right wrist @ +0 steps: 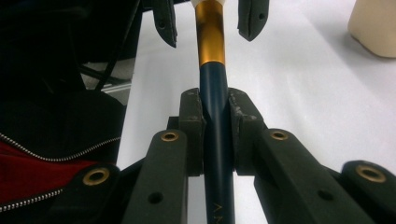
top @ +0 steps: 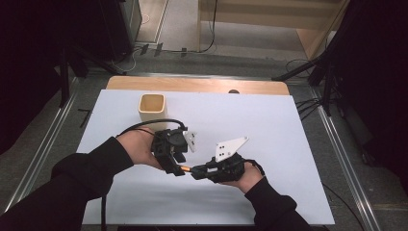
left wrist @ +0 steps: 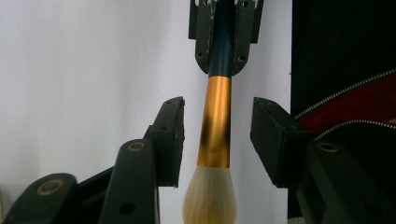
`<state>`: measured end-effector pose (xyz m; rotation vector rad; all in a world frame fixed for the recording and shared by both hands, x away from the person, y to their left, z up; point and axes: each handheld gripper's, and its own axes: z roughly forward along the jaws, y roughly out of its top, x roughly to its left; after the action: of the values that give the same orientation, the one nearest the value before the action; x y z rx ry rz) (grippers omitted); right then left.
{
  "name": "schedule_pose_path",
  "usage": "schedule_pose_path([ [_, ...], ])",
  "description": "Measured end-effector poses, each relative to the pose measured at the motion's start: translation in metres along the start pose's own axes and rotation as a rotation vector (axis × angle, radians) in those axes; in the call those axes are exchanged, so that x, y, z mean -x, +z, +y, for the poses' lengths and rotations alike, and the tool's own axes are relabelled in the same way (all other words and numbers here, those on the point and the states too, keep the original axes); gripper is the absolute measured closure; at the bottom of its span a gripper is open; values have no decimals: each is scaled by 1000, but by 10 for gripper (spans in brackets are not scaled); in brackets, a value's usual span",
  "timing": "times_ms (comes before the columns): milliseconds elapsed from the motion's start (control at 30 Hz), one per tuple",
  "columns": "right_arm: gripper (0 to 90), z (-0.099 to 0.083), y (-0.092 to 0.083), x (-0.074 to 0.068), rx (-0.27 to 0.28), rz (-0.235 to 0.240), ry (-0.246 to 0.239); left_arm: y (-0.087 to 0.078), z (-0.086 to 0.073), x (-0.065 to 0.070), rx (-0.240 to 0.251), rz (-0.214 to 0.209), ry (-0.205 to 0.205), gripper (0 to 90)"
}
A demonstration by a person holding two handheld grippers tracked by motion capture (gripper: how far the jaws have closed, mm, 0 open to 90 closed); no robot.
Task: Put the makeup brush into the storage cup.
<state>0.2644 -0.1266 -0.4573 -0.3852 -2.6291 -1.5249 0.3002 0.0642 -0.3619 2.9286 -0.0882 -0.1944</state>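
The right gripper (right wrist: pixel 215 100) clamps the makeup brush (right wrist: pixel 215 116) by its dark blue handle, held level above the counter (top: pixel 269 120). The left gripper view shows pale bristles; the left gripper (left wrist: pixel 217 135) straddles the gold ferrule, jaws apart, not touching. High view: the beige cup (top: pixel 152 108) stands beyond; its contents cannot be told.

faint pale lettering on the dark blue handle of the makeup brush (right wrist: pixel 217 140), at the bottom centre of the right gripper view, two or three letters visible, possibly "AN", too small and cut off to read
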Motion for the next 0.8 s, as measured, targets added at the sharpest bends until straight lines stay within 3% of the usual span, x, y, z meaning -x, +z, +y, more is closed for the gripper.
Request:
schedule_pose_path([
  [300, 790, 1, 1, 0, 3, 3, 16, 5, 7, 0, -65, 2, 21, 661],
  [800, 790, 2, 1, -1, 0, 7, 1, 9, 7, 1, -63, -4, 51, 764],
])
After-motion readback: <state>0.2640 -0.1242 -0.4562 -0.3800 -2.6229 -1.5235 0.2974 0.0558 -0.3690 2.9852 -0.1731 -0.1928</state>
